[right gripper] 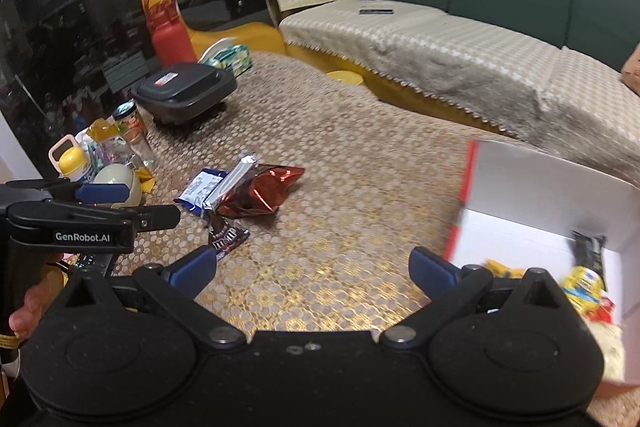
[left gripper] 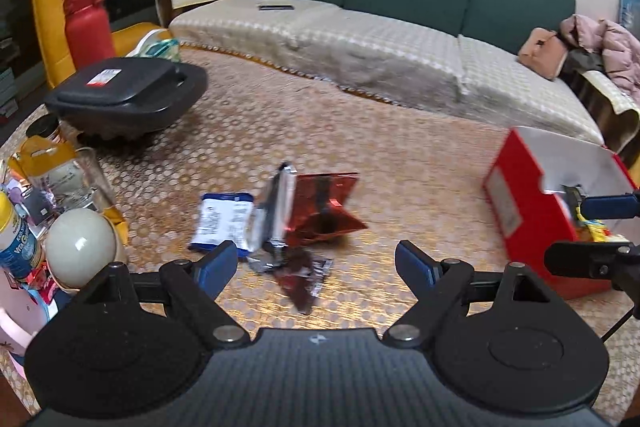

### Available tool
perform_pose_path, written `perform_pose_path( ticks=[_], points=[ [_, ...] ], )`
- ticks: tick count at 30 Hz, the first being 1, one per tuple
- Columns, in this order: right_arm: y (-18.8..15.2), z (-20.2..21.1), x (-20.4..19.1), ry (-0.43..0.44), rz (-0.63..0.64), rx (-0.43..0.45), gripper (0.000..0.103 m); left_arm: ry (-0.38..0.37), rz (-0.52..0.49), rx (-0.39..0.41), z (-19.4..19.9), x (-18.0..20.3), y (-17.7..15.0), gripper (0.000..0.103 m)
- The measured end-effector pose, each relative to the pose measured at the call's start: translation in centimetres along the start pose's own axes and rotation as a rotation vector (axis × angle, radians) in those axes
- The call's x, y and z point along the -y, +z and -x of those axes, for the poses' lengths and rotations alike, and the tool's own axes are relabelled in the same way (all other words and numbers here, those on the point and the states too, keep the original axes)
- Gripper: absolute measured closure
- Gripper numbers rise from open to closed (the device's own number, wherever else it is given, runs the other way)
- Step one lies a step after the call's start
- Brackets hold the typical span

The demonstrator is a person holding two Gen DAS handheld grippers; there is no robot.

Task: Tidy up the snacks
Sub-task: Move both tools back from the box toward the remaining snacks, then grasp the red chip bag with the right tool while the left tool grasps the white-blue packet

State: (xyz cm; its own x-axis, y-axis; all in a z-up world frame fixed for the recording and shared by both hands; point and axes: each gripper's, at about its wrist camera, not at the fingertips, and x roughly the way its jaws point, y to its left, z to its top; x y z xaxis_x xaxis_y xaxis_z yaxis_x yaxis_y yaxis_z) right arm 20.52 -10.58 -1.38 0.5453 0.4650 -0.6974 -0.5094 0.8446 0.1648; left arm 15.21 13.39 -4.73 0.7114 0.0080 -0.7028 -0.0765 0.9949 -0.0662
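Three snack packs lie together mid-table: a red foil bag (left gripper: 324, 209) (right gripper: 264, 193), a blue-and-white pack (left gripper: 222, 221) (right gripper: 200, 189) and a brown M&M's pack (left gripper: 306, 277) (right gripper: 226, 241). My left gripper (left gripper: 316, 265) is open and empty just in front of them, over the brown pack. A red box with a white inside (left gripper: 528, 207) (right gripper: 540, 195) stands at the right and holds several snacks (right gripper: 584, 287). My right gripper (right gripper: 312, 273) is open and empty beside the box's left wall.
A black lidded container (left gripper: 128, 91) sits at the table's far left. Bottles, jars and a pale egg-shaped object (left gripper: 80, 247) crowd the left edge. A red flask (left gripper: 86, 15) and a sofa (left gripper: 360, 39) stand beyond the table.
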Motion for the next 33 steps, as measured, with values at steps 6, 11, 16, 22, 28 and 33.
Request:
perform_pose_path(
  ticks=[6, 11, 16, 22, 28, 33],
  points=[
    [2.3, -4.5, -0.9, 0.012, -0.009, -0.034, 0.000, 0.031, 0.059, -0.030, -2.8, -3.0, -0.2, 0.017],
    [4.1, -8.7, -1.7, 0.011, -0.037, -0.066, 0.001, 0.059, 0.083, -0.052, -4.8, -5.1, -0.4, 0.017],
    [5.1, -12.9, -2.9, 0.011, -0.042, -0.102, 0.002, 0.075, 0.085, -0.067, -6.2, -6.6, -0.7, 0.017],
    [5.3, -17.3, -3.9, -0.010, -0.029, -0.156, 0.004, 0.094, 0.100, -0.075, -7.2, -8.4, -0.7, 0.017],
    [5.5, -20.0, -4.8, -0.029, -0.008, -0.170, 0.005, 0.108, 0.116, -0.086, -8.3, -9.6, -0.3, 0.017],
    [5.4, -21.5, -5.3, -0.058, 0.023, -0.180, 0.011, 0.130, 0.109, -0.100, -9.7, -9.8, 0.4, 0.017]
  ],
)
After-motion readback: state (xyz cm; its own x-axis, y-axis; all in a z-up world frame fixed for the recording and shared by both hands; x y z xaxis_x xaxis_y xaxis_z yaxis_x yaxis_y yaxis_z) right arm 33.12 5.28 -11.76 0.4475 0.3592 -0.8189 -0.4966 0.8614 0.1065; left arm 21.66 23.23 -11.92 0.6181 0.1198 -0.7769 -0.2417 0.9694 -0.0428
